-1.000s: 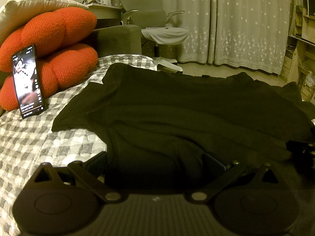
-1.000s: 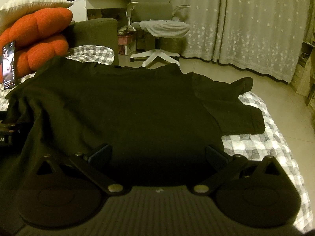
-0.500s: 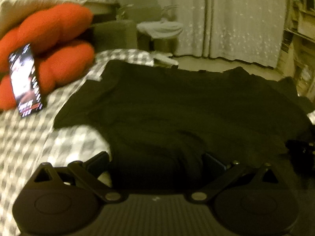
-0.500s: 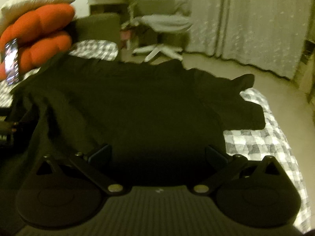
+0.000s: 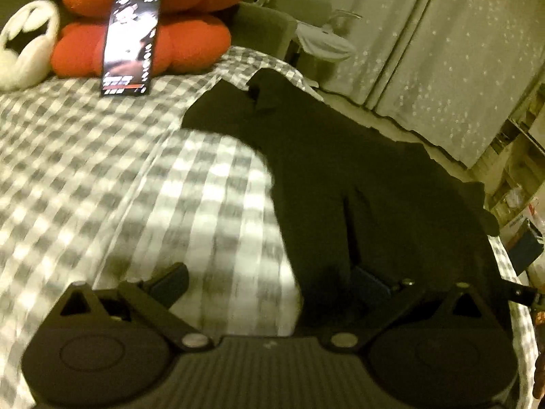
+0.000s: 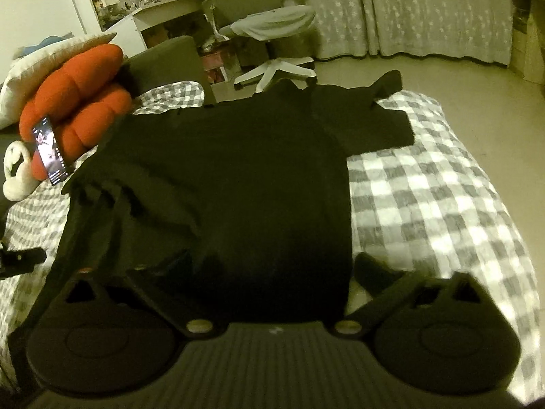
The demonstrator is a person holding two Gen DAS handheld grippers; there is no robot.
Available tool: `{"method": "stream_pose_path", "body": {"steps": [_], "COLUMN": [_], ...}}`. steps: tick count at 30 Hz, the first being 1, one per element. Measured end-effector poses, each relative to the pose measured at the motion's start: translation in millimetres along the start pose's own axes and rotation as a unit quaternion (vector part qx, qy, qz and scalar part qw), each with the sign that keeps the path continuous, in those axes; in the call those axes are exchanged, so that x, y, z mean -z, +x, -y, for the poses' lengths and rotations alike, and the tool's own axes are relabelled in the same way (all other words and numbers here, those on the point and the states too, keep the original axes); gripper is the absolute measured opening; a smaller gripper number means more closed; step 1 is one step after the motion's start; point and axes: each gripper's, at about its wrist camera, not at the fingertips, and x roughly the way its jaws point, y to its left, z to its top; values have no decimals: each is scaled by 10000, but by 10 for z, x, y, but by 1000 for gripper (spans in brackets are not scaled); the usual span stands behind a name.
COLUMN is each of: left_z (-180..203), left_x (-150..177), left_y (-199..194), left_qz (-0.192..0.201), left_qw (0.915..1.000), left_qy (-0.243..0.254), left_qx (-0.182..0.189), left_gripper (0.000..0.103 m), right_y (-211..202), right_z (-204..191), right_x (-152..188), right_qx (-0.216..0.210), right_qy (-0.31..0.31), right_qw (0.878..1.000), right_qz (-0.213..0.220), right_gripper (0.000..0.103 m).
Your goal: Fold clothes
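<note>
Left gripper: fingers spread wide, nothing clamped between them. Its left finger hung over bare checked bedsheet; its right finger lay against the near edge of the black T-shirt, though contact could not be confirmed in the dark cloth.

Right gripper: fingers likewise wide apart, with the near hem of the black T-shirt lying between them. Whether cloth was pinched could not be told, the fingers being black against black fabric.

The shirt lay spread on the bed, one sleeve flat on the sheet at the far right in the right wrist view, the left side rumpled into folds.

Compared with one second earlier, the left wrist view had swung leftward: the sheet filled the space between its fingers where the shirt had been, and the phone, propped against the orange cushion, stood nearer the centre. A white plush object had entered at the left edge. The right wrist view showed the shirt narrower and its left side more gathered.

Both frames were motion-blurred. The shirt's seams and collar were not distinguishable, and the near hem was covered by the gripper bodies.
</note>
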Motion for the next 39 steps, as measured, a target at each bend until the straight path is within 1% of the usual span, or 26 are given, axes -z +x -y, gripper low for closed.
{"method": "stream_pose_path", "body": {"steps": [1, 2, 6, 9, 12, 13, 15, 16, 17, 18, 19, 20, 21, 23, 25, 28, 31, 33, 36, 37, 39], "left_z": [-12, -24, -8, 5, 77, 102, 131, 135, 128, 124, 121, 118, 115, 143, 230, 306, 271, 231, 237, 243, 247], "left_x": [46, 94, 351, 546, 670, 692, 717, 727, 729, 731, 727, 722, 718, 778, 870, 1004, 1032, 991, 1017, 1028, 1030], "left_y": [-58, -118, -332, -493, -559, -574, -573, -560, -535, -526, -549, -575, -601, -712, -818, -915, -975, -981, -957, -934, -908], "left_qz": [-10, -19, 14, 41, 111, 153, 154, 132, 82, 53, 54, 57, 60, 115, 202, 234, 315, 356, 264, 214, 184], "left_qw": [9999, 9996, 9994, 9988, 9980, 9974, 9966, 9963, 9963, 9963, 9959, 9955, 9950, 9946, 9930, 9915, 9920, 9930, 9942, 9945, 9952], "left_qy": [-124, -252, -91, 40, 380, 495, 665, 722, 726, 724, 723, 722, 720, 667, 826, 855, 721, 659, 603, 590, 577], "left_qx": [56, 116, 326, 482, 494, 494, 466, 455, 457, 460, 532, 611, 690, 789, 817, 952, 985, 917, 849, 840, 767], "left_gripper": [103, 103, 103, 103, 102, 99, 90, 82, 69, 61, 40, 16, 13, 11, 10, 9, 9, 9, 10, 12, 28], "right_y": [-62, -129, -369, -503, -608, -634, -686, -695, -697, -699, -701, -705, -733, -846, -959, -1102, -1102, -1039, -986, -969, -962], "right_z": [-11, -6, -69, -146, -158, -178, -219, -241, -233, -225, -217, -210, -210, -214, -200, -136, -37, 34, -12, -27, -17], "right_x": [40, 80, 332, 539, 701, 734, 800, 835, 838, 840, 843, 844, 832, 814, 781, 705, 667, 679, 722, 736, 741], "right_qx": [22, 30, -231, -111, 31, 18, -4, 37, 25, 14, 2, -11, -39, -39, 76, 264, 483, 560, 627, 645, 602], "right_qy": [41, 88, 11, -187, -213, -238, -290, -323, -328, -334, -340, -343, -320, -367, -438, -481, -478, -437, -563, -601, -562], "right_qw": [10000, 9999, 9997, 9998, 9998, 9997, 9996, 9994, 9994, 9994, 9994, 9994, 9995, 9992, 9988, 9979, 9972, 9972, 9963, 9960, 9966], "right_qz": [46, 85, 97, 36, 6, -13, -51, -73, -65, -57, -50, -40, -2, 121, 219, 349, 327, 227, 159, 136, 93], "right_gripper": [74, 70, 69, 69, 67, 65, 43, 34, 19, 8, 1, 1, 1, 1, 1, 1, 0, 0, 1, 3, 5]}}
